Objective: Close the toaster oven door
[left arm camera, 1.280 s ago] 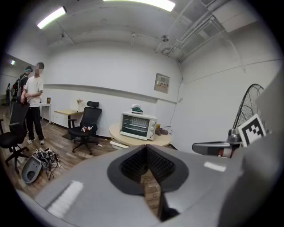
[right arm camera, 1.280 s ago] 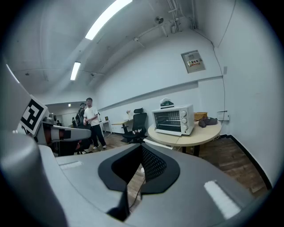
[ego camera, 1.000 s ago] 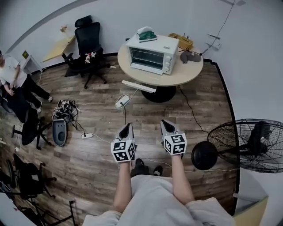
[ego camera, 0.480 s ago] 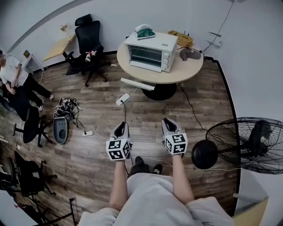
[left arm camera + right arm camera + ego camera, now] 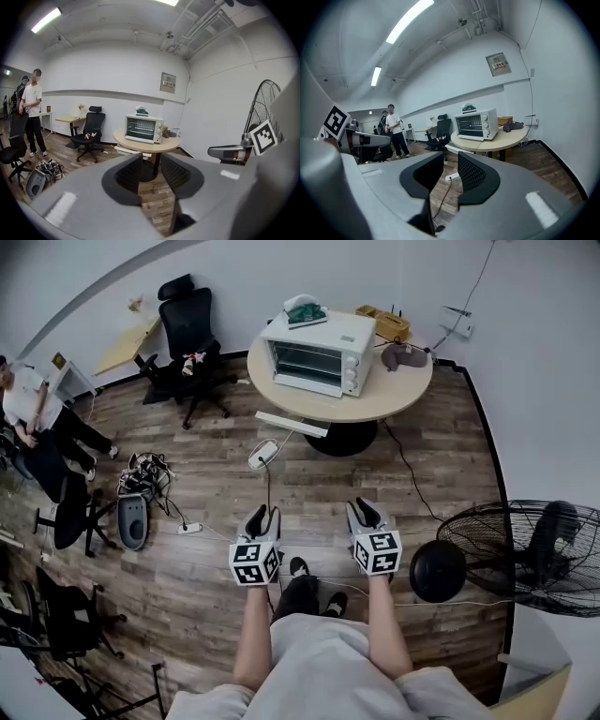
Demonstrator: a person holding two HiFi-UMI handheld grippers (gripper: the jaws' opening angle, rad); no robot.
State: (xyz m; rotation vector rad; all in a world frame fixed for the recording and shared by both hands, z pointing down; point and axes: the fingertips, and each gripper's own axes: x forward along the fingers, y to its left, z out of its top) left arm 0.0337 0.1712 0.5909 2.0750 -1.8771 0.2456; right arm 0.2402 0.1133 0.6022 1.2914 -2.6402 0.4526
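The white toaster oven (image 5: 319,354) stands on the round wooden table (image 5: 375,407), far ahead of both grippers. Its glass door stands upright against the front, as the left gripper view (image 5: 143,129) and the right gripper view (image 5: 477,124) both show. My left gripper (image 5: 263,516) and right gripper (image 5: 365,509) hang side by side over the wood floor, close to the person's body. Each one's jaws stand a narrow gap apart with nothing between them; the left gripper (image 5: 151,161) and right gripper (image 5: 450,159) both point toward the table.
A white slab (image 5: 292,424) juts out below the table's near edge. A power strip (image 5: 261,454) and its cable lie on the floor between me and the table. A standing fan (image 5: 525,549) is at the right, office chairs (image 5: 187,324) and a person (image 5: 28,409) at the left.
Both grippers have sunk slightly toward the body, the left drifting a little left. One foot has come forward between them. The oven has not changed.
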